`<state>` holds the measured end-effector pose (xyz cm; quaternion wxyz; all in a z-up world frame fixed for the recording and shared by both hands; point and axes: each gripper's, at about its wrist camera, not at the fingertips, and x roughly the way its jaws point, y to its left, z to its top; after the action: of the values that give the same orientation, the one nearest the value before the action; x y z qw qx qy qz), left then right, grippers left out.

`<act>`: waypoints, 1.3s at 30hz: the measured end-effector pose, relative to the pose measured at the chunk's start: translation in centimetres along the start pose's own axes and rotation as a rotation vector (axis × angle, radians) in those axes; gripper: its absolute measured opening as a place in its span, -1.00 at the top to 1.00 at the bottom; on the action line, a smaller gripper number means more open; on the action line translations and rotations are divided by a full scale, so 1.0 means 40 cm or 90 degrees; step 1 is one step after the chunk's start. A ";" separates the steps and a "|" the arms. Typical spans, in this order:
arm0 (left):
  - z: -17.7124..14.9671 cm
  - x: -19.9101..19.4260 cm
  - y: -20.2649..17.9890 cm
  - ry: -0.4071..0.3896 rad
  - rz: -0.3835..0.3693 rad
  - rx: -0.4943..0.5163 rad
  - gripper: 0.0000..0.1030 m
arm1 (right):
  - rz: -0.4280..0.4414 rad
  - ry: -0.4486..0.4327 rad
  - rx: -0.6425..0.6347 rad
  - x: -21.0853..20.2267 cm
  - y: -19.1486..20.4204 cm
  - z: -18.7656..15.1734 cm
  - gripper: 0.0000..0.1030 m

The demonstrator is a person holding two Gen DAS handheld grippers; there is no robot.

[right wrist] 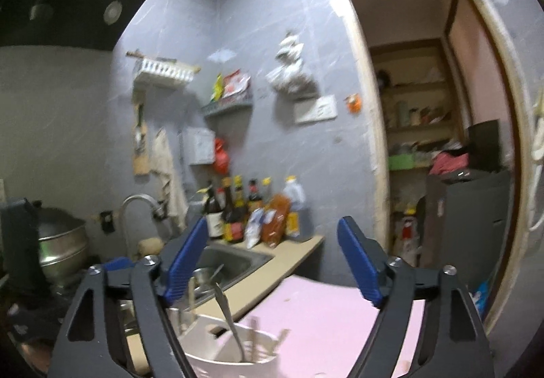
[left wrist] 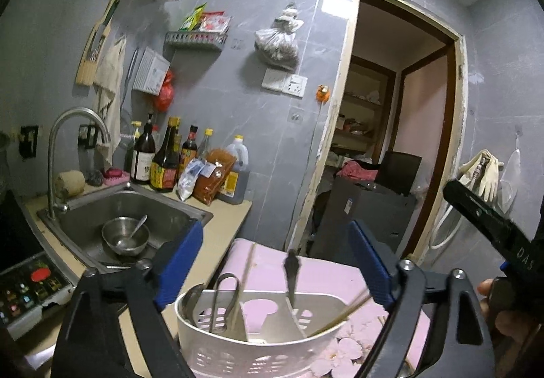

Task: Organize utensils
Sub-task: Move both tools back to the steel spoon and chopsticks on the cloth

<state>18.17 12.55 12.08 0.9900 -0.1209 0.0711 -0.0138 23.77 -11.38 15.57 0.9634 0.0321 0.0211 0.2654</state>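
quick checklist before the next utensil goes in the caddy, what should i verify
1. Left gripper open and holding nothing: ok.
2. Right gripper open and holding nothing: ok.
3. Caddy upright on the pink mat: ok.
4. Middle compartment free: ok; tongs stand in the left one, a chopstick leans in the right one, a knife stands by the right divider.
5. Next utensil located: a spoon lies in the bowl in the sink; whether others wait elsewhere: cannot tell.
6. Right-wrist view sharp enough to aim: not ok, blurred.
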 end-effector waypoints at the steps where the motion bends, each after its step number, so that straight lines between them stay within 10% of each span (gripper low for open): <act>1: 0.003 -0.006 -0.010 -0.002 -0.001 0.004 -0.69 | -0.008 -0.003 -0.001 -0.009 -0.010 0.001 -0.70; 5: 0.003 -0.025 -0.058 -0.008 -0.010 0.020 -0.88 | -0.057 -0.021 -0.008 -0.074 -0.064 0.002 -0.98; 17: -0.093 -0.042 -0.234 0.014 -0.076 0.060 -0.91 | -0.173 -0.033 -0.063 -0.251 -0.182 -0.045 -1.00; 27: -0.232 0.010 -0.332 0.145 -0.119 0.096 -0.91 | -0.170 0.139 -0.066 -0.262 -0.280 -0.151 -1.00; 39: -0.392 0.115 -0.388 0.335 -0.167 0.143 -0.86 | -0.107 0.358 -0.045 -0.213 -0.335 -0.286 -0.08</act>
<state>20.31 -6.43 0.12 0.9346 -0.0108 0.3066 -0.1798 22.62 -26.64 3.37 0.9390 -0.0780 0.2803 0.1835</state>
